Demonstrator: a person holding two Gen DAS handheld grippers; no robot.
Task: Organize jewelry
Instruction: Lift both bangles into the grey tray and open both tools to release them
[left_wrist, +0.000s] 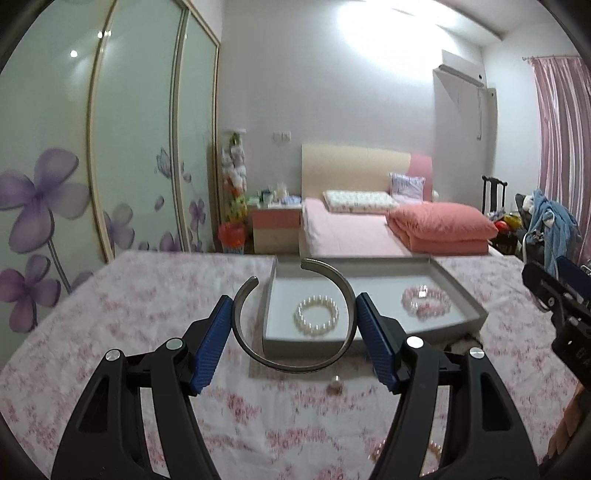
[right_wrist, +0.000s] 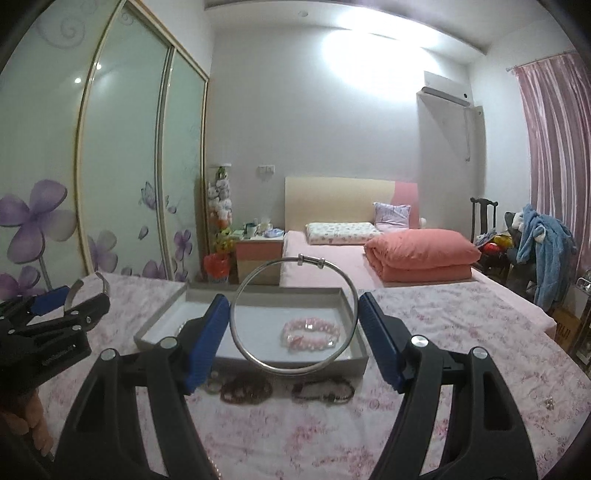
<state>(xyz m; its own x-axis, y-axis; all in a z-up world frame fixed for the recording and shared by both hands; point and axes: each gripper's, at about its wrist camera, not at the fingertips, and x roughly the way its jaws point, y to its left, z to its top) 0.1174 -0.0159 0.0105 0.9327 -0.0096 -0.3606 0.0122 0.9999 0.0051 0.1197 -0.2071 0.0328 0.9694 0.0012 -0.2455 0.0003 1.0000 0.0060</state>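
Note:
My left gripper (left_wrist: 294, 317) is shut on an open silver cuff bangle (left_wrist: 291, 365) and holds it above the near edge of a shallow grey tray (left_wrist: 458, 295). In the tray lie a white pearl bracelet (left_wrist: 316, 314) and a pink bead bracelet (left_wrist: 426, 301). My right gripper (right_wrist: 294, 317) is shut on a thin closed silver bangle (right_wrist: 258, 360) and holds it above the same tray (right_wrist: 162, 321), in front of the pink bracelet (right_wrist: 311, 333). The left gripper with its cuff shows at the left of the right wrist view (right_wrist: 79, 295).
The tray rests on a pink floral cloth (right_wrist: 443, 332). Two dark bead bracelets (right_wrist: 245, 391) (right_wrist: 323, 393) lie in front of the tray. A small ring (left_wrist: 335, 386) and a pearl strand (left_wrist: 436, 448) lie on the cloth. A bed (right_wrist: 369, 251) and wardrobe stand behind.

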